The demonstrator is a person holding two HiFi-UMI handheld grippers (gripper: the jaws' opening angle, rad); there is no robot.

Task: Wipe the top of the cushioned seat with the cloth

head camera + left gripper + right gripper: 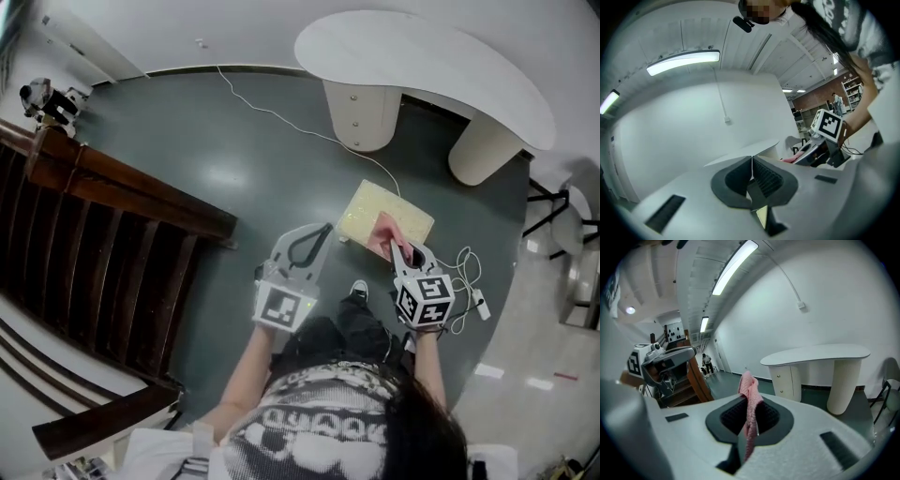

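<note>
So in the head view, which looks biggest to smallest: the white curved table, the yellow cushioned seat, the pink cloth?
1. white curved table, clearly the largest.
2. yellow cushioned seat, far smaller.
3. pink cloth, the smallest, pinched in the right gripper and seen against the seat.

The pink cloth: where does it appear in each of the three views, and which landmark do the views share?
Head view: the pink cloth is right of centre, at the tip of the right tool, against the cushioned seat.
Left gripper view: a small pink bit at centre right.
Right gripper view: centre, pinched between the jaws.
Shared landmark: the white curved table.
</note>
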